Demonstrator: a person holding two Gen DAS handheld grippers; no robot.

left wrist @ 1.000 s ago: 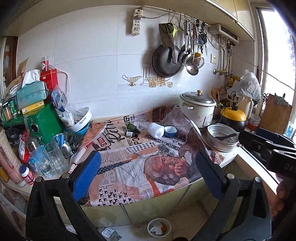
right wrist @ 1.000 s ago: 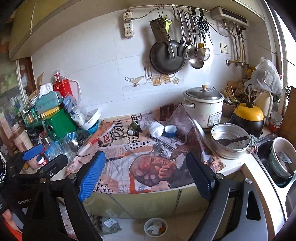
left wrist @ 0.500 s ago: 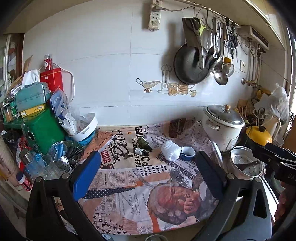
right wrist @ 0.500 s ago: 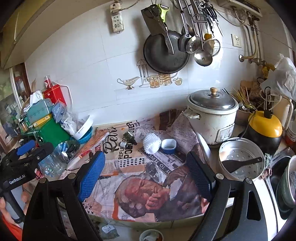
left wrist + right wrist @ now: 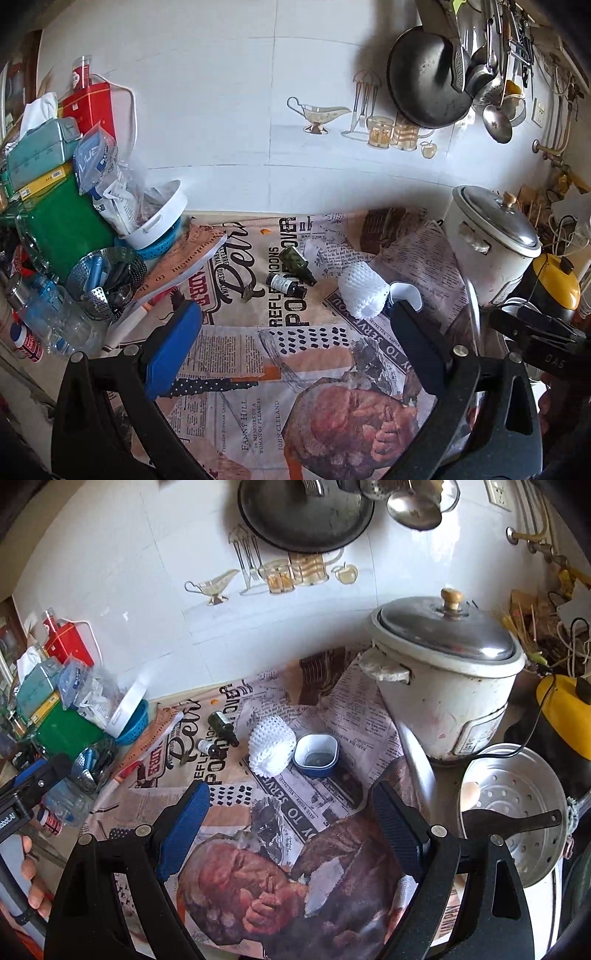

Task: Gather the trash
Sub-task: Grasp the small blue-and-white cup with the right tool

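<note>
Left view, change: counter now fills the frame; a second ago the floor and a bin below it showed. Both tongs have closed in on the litter.
Left view, meaning: approach stage, nothing collected yet, by my reading.
Left view, left tongs (image 5: pixel 295 343): jaws spread wide, empty, touching nothing.
Left view, trash: green bottle (image 5: pixel 296 264) and small vial (image 5: pixel 285 285) lie ahead, between the jaw lines; foam net (image 5: pixel 364 294) ahead, nearer the right jaw.
Right view, right tongs (image 5: pixel 291 812): released, wide, nothing held.
Right view, trash: foam net (image 5: pixel 270 750) just ahead, centred; blue dish (image 5: pixel 316 755) touching its right side; green bottle (image 5: pixel 221 727) ahead-left.
Right view, other: left tongs (image 5: pixel 26 794) at far left.
</note>
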